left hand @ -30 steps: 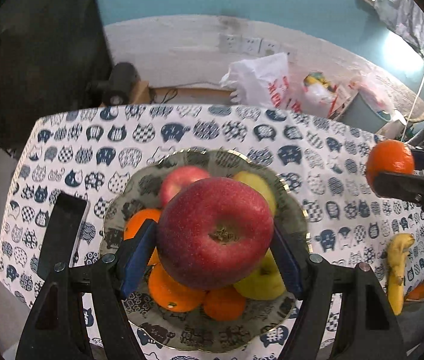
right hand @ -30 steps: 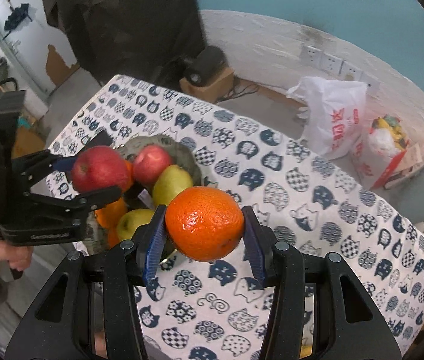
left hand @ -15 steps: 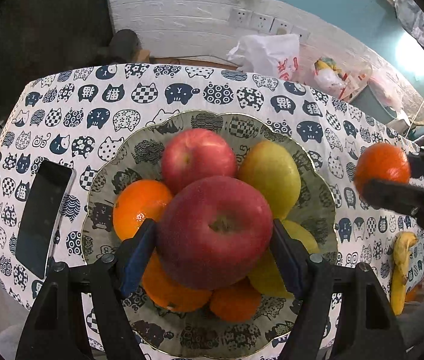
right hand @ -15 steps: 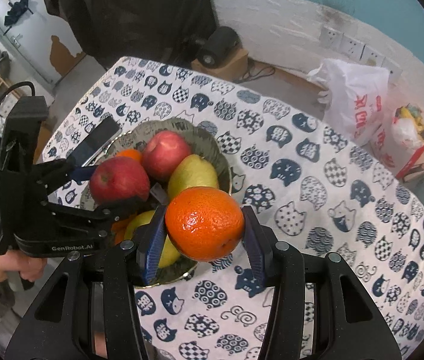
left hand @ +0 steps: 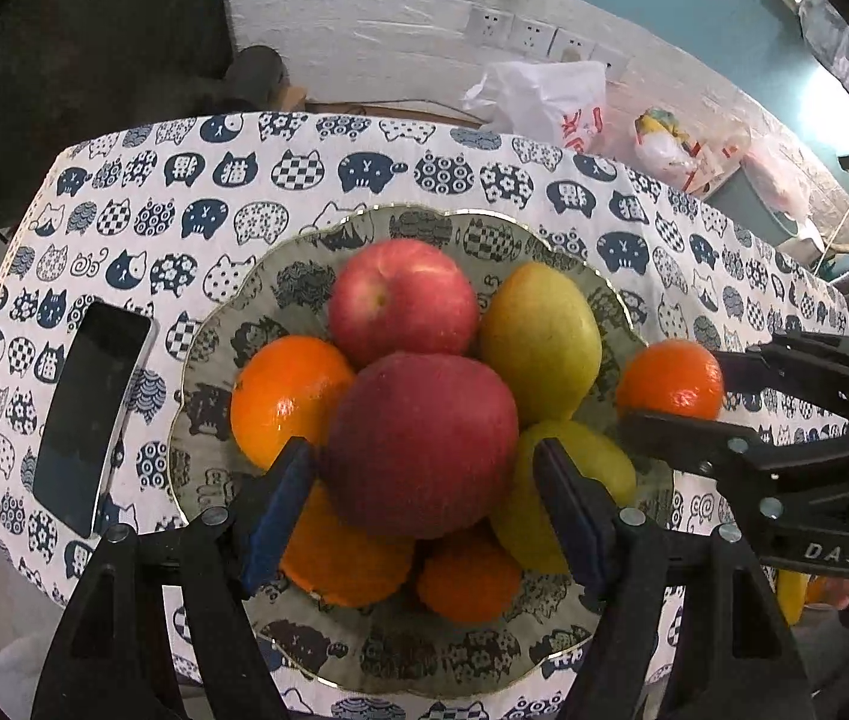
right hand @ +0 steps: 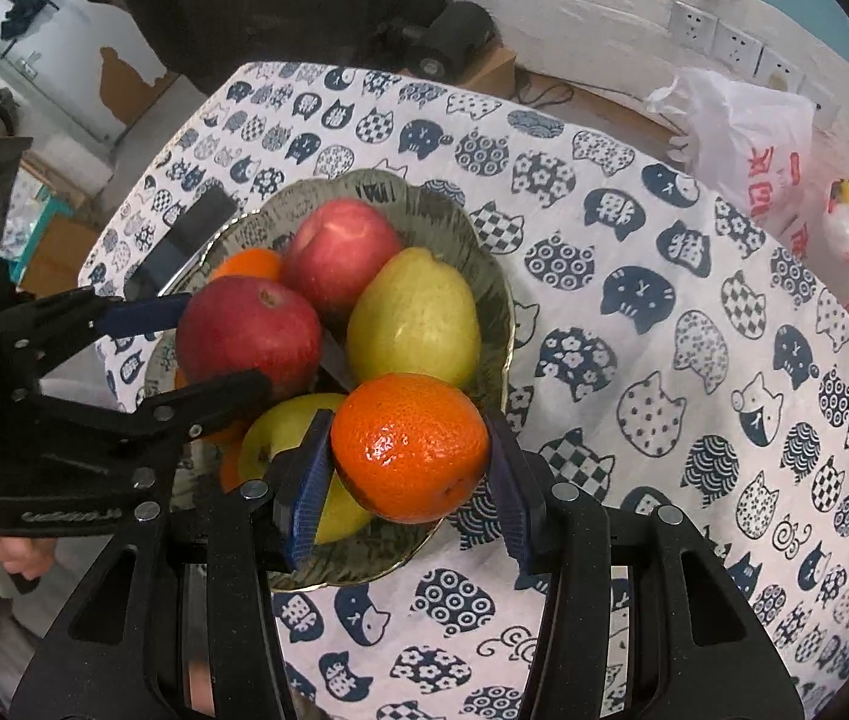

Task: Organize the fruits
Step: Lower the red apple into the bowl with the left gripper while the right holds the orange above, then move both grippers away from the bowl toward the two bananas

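Both fingers clamped: L gripper (left hand: 424,480) on red apple (left hand: 421,444), R gripper (right hand: 409,468) on orange (right hand: 409,447).

The tablecloth (left hand: 436,174) is white, printed all over with navy cat heads in checks, flowers, rings and waves. The bowl (left hand: 424,228) is grey-green with dark cat motifs and a thin gold rim. In it lie a pinkish-red apple (left hand: 403,297), yellow-green pears (left hand: 538,336) and a bright orange (left hand: 289,390). A deep red apple (left hand: 421,444) sits between blue finger pads (left hand: 274,510); a glossy orange mandarin (right hand: 409,447) sits between blue pads too. The phone (left hand: 91,414) is black. The plastic bag (right hand: 748,150) is white with red print.
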Action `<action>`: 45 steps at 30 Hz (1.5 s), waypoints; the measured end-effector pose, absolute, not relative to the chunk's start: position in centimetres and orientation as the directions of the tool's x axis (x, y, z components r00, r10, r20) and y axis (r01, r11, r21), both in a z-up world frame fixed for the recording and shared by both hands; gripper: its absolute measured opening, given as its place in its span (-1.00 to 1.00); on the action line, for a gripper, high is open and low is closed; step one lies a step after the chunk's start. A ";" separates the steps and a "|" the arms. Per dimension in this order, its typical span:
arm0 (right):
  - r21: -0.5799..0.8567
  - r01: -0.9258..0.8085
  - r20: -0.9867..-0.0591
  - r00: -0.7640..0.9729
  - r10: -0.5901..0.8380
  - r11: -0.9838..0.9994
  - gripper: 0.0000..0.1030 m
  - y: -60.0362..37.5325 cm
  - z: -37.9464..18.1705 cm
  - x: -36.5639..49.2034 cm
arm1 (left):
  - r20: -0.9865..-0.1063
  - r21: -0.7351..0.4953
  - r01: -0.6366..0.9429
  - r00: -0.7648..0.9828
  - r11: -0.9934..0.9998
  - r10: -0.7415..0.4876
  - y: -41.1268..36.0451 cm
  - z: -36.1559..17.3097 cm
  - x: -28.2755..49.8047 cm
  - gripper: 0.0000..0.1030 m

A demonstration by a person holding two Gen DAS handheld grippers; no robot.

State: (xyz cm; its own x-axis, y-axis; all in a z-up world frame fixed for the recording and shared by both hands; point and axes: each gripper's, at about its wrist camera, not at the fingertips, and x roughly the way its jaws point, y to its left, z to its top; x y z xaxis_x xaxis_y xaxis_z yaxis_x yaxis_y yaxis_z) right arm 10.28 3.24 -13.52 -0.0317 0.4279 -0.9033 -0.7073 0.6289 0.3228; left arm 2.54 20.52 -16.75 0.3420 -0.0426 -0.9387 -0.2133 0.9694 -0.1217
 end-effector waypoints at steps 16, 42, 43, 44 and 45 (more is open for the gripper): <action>0.366 -0.661 -0.876 -0.007 0.483 0.655 0.31 2.0 -11.4 10.6 | -0.932 -0.113 -0.208 0.362 0.972 -0.031 19.1 -15.1 0.9 0.48; 0.109 -0.599 -0.917 0.248 0.313 0.793 0.53 -11.6 -5.6 9.6 | -0.912 -0.132 0.052 0.385 0.990 -0.142 5.7 -10.7 0.4 0.59; 0.103 -0.585 -0.918 0.255 0.303 0.804 0.53 -12.6 -5.6 9.6 | -0.914 -0.135 0.066 0.377 0.989 -0.150 5.0 -10.8 0.4 0.59; 0.100 -0.573 -0.920 0.258 0.295 0.814 0.53 -13.5 -5.6 9.5 | -0.916 -0.143 0.085 0.367 0.986 -0.164 4.0 -10.9 0.4 0.59; 0.099 -0.561 -0.921 0.261 0.289 0.822 0.53 -14.4 -5.6 9.4 | -0.916 -0.147 0.099 0.362 0.984 -0.173 3.4 -10.8 0.4 0.59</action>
State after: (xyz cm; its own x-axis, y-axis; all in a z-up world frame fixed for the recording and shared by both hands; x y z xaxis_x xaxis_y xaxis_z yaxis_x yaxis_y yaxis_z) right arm 9.40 -14.36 -5.64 0.2612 0.2888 -0.9211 -0.5609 0.8220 0.0987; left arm 0.41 3.36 -10.85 0.3618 -0.1729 -0.9161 0.0987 0.9842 -0.1468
